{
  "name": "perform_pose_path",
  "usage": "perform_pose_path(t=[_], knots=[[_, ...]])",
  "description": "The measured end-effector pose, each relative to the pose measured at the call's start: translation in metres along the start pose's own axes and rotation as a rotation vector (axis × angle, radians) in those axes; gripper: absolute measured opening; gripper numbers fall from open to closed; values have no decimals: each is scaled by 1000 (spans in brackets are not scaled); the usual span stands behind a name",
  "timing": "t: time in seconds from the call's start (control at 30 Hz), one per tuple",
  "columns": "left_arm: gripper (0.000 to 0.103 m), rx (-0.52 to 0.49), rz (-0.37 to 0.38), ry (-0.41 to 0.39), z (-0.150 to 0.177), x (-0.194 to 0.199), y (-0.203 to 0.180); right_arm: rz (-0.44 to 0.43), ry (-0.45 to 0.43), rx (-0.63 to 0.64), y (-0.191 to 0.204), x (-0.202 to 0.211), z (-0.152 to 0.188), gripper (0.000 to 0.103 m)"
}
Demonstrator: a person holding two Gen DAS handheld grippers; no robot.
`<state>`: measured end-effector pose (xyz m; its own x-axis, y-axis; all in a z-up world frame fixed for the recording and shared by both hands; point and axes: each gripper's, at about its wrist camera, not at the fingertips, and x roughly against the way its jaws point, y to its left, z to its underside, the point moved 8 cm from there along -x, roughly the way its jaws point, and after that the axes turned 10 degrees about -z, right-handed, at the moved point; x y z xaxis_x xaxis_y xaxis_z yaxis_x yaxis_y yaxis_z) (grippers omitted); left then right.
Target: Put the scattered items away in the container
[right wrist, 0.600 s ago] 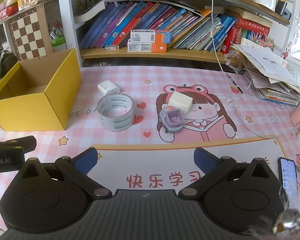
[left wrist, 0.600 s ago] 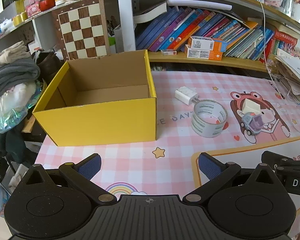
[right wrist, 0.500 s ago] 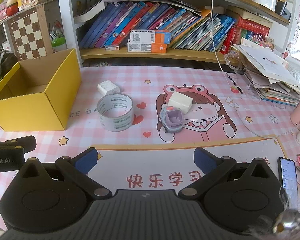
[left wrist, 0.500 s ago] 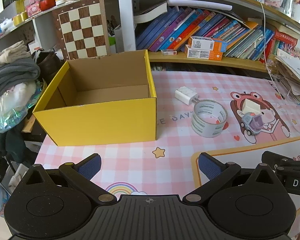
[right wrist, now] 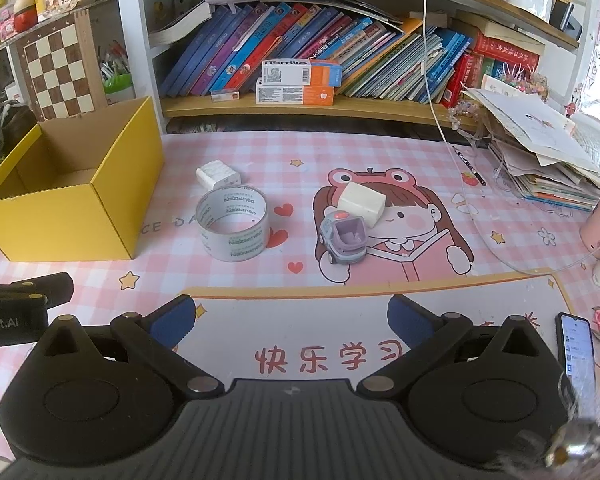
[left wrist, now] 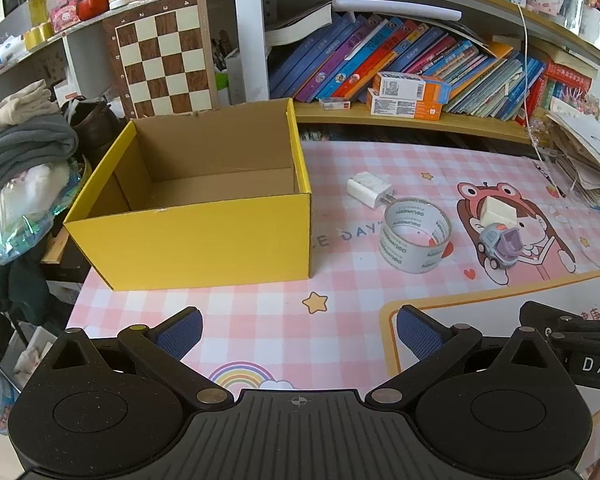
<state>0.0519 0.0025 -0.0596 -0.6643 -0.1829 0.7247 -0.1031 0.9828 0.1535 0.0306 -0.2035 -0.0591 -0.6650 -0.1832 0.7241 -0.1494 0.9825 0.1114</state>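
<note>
Items [right wrist: 233, 224] outside box [right wrist: 112, 216]: four

Bright, even daylight (glare at the right edge), soft shadows; sharp centre, fisheye-curved edges.

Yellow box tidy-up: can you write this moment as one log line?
yellow cardboard box: empty | left gripper: open | right gripper: open | clear tape roll: on mat

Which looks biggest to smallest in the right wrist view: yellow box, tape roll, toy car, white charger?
1. yellow box, by far the largest
2. tape roll
3. toy car, a bit smaller than the roll
4. white charger, smallest, though it lies farther from the camera, so the gap to the car is unsure
</note>
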Motion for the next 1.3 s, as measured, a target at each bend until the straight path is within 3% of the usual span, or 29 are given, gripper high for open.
perform_pose_path(t=[1.3], knots=[[103,-13,-4,27,-1,-6,-2,-5,14,1,-3,-6,1,103]])
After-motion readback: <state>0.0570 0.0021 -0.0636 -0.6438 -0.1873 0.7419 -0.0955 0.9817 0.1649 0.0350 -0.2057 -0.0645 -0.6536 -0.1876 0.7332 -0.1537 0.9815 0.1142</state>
